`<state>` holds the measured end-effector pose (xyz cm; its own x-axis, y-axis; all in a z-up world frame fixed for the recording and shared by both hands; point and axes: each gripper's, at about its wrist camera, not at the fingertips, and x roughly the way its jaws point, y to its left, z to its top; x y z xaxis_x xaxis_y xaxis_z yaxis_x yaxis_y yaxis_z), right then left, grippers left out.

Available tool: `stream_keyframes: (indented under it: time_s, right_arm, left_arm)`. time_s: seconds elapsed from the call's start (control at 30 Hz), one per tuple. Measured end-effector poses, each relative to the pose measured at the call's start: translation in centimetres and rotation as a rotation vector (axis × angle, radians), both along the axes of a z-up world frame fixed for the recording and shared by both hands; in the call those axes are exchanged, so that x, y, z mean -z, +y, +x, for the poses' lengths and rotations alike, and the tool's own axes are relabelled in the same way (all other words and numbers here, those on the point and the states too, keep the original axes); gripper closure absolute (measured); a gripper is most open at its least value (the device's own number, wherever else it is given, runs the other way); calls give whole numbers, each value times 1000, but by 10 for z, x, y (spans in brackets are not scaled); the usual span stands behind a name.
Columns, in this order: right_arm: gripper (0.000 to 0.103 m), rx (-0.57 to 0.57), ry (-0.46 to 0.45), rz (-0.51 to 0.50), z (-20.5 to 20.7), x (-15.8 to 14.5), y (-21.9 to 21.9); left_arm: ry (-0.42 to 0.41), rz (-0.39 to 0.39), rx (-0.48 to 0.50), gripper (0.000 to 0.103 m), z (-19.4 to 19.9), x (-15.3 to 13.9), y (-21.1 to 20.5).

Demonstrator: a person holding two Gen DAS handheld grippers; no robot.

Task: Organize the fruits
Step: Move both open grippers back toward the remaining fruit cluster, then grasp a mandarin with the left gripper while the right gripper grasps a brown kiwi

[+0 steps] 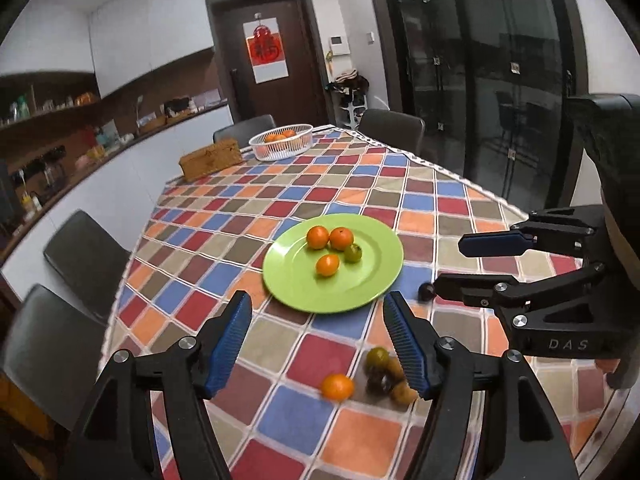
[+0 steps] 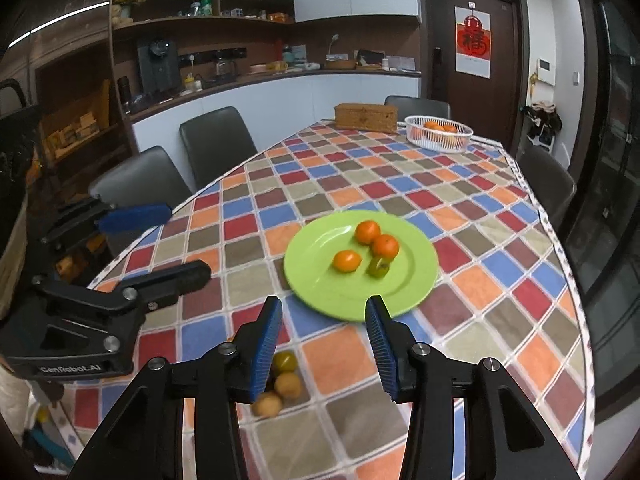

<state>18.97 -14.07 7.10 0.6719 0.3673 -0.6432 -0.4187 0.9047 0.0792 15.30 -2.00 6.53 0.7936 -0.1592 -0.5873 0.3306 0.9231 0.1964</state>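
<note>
Left gripper (image 1: 318, 312) and right gripper (image 2: 324, 318): jaws apart, empty. Green plate (image 2: 320, 284): three oranges, one green fruit. Loose fruits (image 1: 380, 376) near.

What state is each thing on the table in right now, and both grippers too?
Green plate: on the tablecloth, holding three oranges and one small green fruit.
Loose fruits: clustered on the cloth near the grippers, not on the plate.
White basket: at the far end, oranges inside.
Wicker box: beside the basket, closed.
Left gripper: open, empty.
Right gripper: open, empty.
</note>
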Motion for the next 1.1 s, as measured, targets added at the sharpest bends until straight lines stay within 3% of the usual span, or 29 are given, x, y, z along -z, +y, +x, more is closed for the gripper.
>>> stream_keyframes:
  time_s: [0.27,0.7,1.1]
  right_arm:
    - [59,24,72,25,-25,17,15]
    - [59,95,235,27,-29,66,33]
    - [59,101,326,3,-26,106,40]
  left_arm:
    - [39,-18,31,32,-16,14,20]
    - [146,-53,44,28,-2,60,43]
    - [236,-17,117,28,14,106,41]
